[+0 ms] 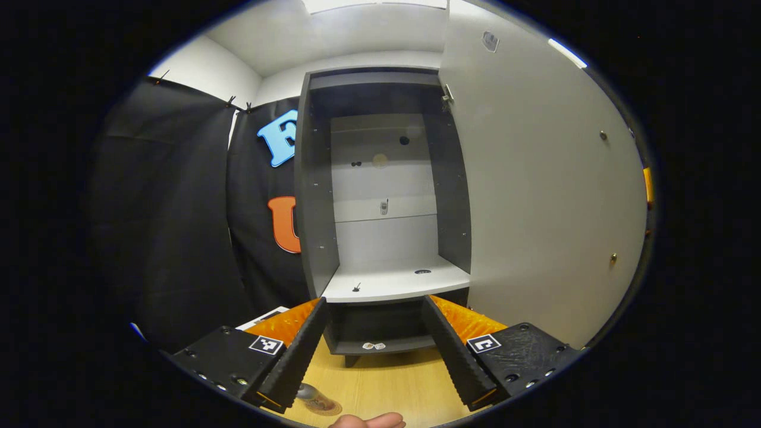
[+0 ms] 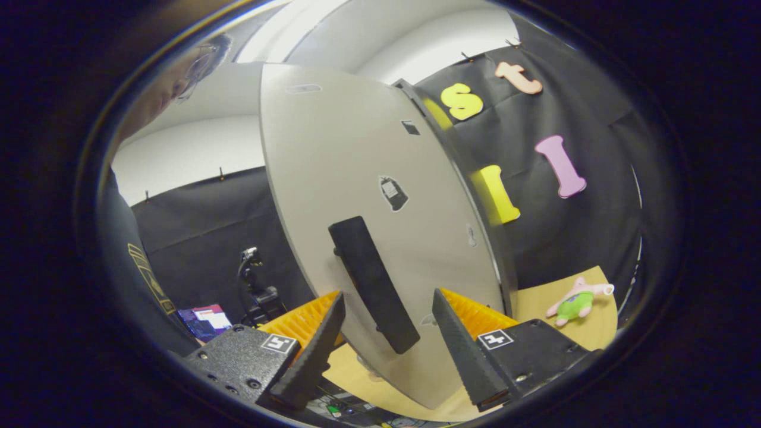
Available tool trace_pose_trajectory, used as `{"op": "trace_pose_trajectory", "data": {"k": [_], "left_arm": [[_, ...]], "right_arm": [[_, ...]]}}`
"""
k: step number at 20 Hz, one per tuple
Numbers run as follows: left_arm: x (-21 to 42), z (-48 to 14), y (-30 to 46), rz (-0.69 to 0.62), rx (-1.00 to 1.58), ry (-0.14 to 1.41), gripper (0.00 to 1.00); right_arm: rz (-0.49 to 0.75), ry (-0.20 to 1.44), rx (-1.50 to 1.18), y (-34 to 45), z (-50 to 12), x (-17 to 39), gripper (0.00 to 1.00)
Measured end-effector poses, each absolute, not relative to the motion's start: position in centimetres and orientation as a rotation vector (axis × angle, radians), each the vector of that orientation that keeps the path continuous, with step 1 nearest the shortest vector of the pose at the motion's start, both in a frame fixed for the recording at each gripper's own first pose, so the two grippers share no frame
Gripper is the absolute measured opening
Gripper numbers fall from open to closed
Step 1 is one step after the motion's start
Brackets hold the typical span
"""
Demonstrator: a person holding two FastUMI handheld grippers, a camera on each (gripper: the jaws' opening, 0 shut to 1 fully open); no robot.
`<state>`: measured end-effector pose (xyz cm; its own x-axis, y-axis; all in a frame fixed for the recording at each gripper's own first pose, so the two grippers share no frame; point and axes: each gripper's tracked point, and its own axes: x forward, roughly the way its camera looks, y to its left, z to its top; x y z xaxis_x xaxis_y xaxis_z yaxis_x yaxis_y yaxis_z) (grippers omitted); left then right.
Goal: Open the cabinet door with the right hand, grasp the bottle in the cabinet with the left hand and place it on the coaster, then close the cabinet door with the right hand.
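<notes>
The grey cabinet stands with its pale door swung wide to the right. Its white shelf holds no bottle. My left gripper is open, in front of the shelf, with nothing between its fingers. Low at the frame's edge, what looks like the bottle stands on a round brown coaster, partly hidden by a finger. In the right gripper view the door's outer face carries a black handle. My right gripper is open, its fingers either side of the handle without pressing on it.
A wooden table lies under the cabinet. A person's fingertip shows at the bottom edge, and the person stands to the left of the door. A pink and green plush toy lies on the table beyond the cabinet.
</notes>
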<state>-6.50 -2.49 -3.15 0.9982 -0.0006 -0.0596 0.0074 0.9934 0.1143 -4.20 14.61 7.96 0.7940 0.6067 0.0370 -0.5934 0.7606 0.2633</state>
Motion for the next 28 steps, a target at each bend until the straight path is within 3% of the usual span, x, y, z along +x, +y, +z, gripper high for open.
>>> {"op": "trace_pose_trajectory", "data": {"k": [11, 17, 18, 19, 22, 23, 25, 28], "left_arm": [[-9.9, -3.7, 8.0, 0.172, 0.032, 0.081, 0.96], [-11.5, -4.3, 11.9, 0.257, 0.000, 0.096, 0.96], [-11.8, -4.6, 12.7, 0.273, 0.004, 0.103, 0.96], [-12.2, -4.9, 13.4, 0.289, 0.007, 0.111, 0.96], [-12.9, -5.9, 15.3, 0.330, 0.003, 0.137, 0.96], [-13.0, -6.1, 15.8, 0.340, -0.001, 0.144, 0.96], [-13.5, -6.4, 16.8, 0.368, -0.006, 0.155, 0.96], [-14.4, -6.4, 18.1, 0.404, -0.010, 0.158, 1.00]], "right_arm": [[0.648, 0.049, 0.211, 19.2, 8.0, -1.4, 0.96], [0.709, 0.071, 0.210, 21.8, 7.6, 0.4, 0.96], [0.725, 0.071, 0.197, 22.6, 7.7, 0.8, 0.89], [0.741, 0.070, 0.188, 23.1, 7.9, 1.2, 0.96], [0.780, 0.082, 0.168, 24.6, 7.7, 2.1, 0.93], [0.793, 0.087, 0.166, 25.2, 7.6, 2.5, 0.99], [0.819, 0.092, 0.161, 26.4, 7.7, 3.1, 0.95], [0.843, 0.109, 0.142, 27.9, 7.4, 4.4, 0.99]]}}
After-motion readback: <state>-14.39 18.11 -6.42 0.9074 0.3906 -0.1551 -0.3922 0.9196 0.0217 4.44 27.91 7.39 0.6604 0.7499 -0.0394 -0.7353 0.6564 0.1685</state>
